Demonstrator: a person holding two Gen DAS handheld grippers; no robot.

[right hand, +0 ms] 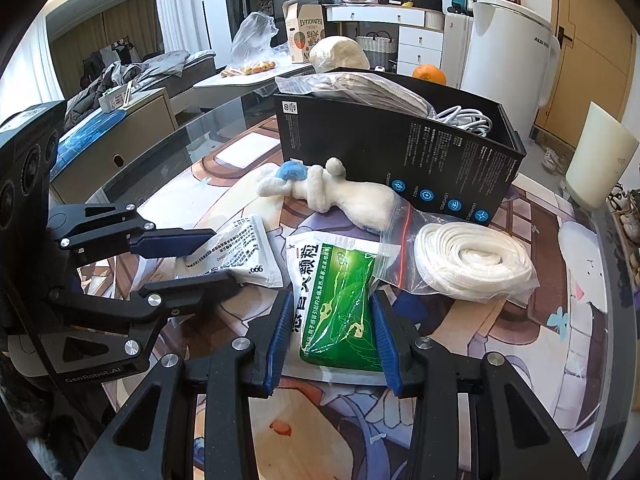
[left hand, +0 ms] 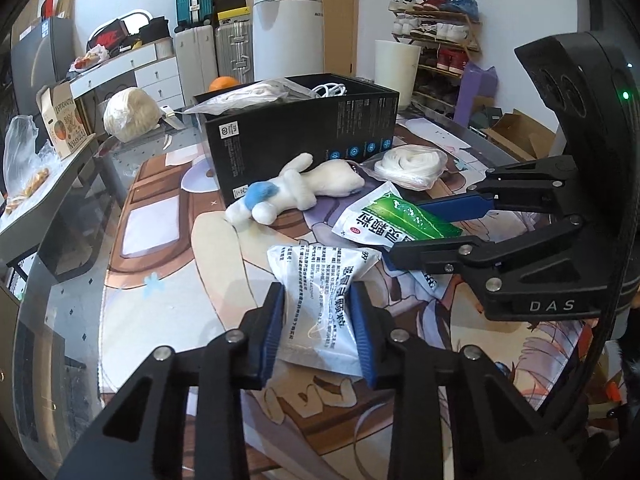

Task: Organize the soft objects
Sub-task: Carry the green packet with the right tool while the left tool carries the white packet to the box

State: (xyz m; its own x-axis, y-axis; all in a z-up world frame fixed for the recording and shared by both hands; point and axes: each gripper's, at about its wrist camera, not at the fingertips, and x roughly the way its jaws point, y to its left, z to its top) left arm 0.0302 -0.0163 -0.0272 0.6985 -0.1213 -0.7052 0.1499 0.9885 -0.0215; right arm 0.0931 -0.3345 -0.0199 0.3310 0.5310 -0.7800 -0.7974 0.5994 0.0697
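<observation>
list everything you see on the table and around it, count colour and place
white printed sachet: 1, white, near table edge, between left pads
green-and-white sachet: 1, beside it, between right pads
white plush toy with blue patch: 1, lying against box
black cardboard box: 1, table centre, open, holding bagged items and white cable
coiled white rope in clear zip bag: 1, right of green sachet
orange fruit: 1, behind box
white round appliance: 1, beyond table
illustrated table mat: 1, multicoloured, under everything
left gripper: black, blue pads, pressing white sachet
right gripper: black, blue pads, gripping green sachet
</observation>
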